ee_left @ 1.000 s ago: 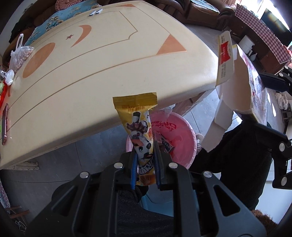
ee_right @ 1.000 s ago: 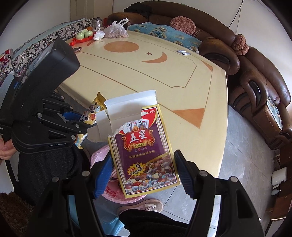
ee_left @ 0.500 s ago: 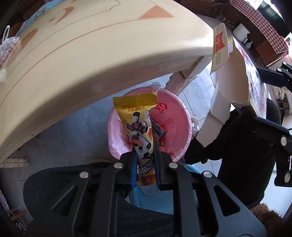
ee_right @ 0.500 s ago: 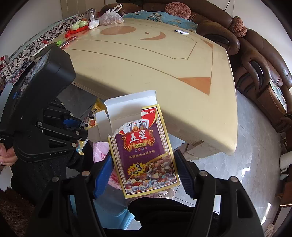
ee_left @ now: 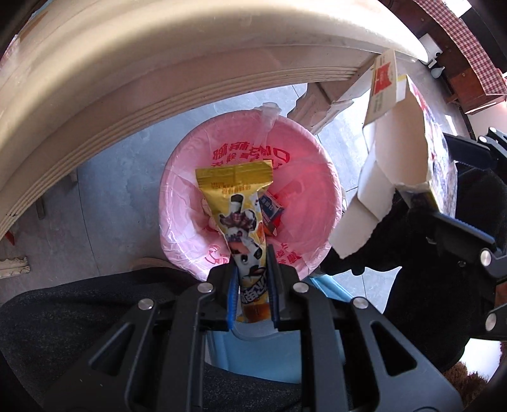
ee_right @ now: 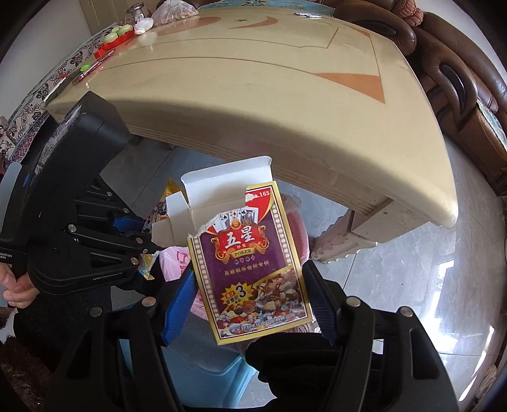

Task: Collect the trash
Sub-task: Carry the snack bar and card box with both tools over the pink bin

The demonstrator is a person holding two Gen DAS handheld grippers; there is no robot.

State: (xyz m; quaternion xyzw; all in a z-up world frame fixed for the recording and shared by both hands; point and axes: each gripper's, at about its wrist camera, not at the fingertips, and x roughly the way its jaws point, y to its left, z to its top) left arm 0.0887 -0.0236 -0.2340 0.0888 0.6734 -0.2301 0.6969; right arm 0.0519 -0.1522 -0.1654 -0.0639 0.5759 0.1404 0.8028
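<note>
My left gripper [ee_left: 252,253] is shut on a yellow snack wrapper [ee_left: 239,202] with a cartoon cow and holds it over a bin lined with a pink bag [ee_left: 304,164]; small wrappers [ee_left: 270,207] lie inside. My right gripper [ee_right: 250,279] is shut on a torn purple playing-card box [ee_right: 253,266] with its white flap open, just right of the bin. That box [ee_left: 396,164] shows at the right of the left wrist view. The left gripper's body [ee_right: 79,222] shows at the left of the right wrist view, with a bit of the pink bag [ee_right: 172,263] below it.
The cream table [ee_right: 253,95] overhangs the bin; its carved leg [ee_right: 342,241] stands on the grey tile floor. A brown sofa [ee_right: 459,79] runs along the right. Small items and a plastic bag [ee_right: 177,9] sit at the table's far end. A blue stool [ee_left: 329,291] is beneath the bin.
Both grippers have dropped below the table edge. The left gripper has tilted down over the pink bin with the yellow wrapper still held. The right gripper keeps the card box.
</note>
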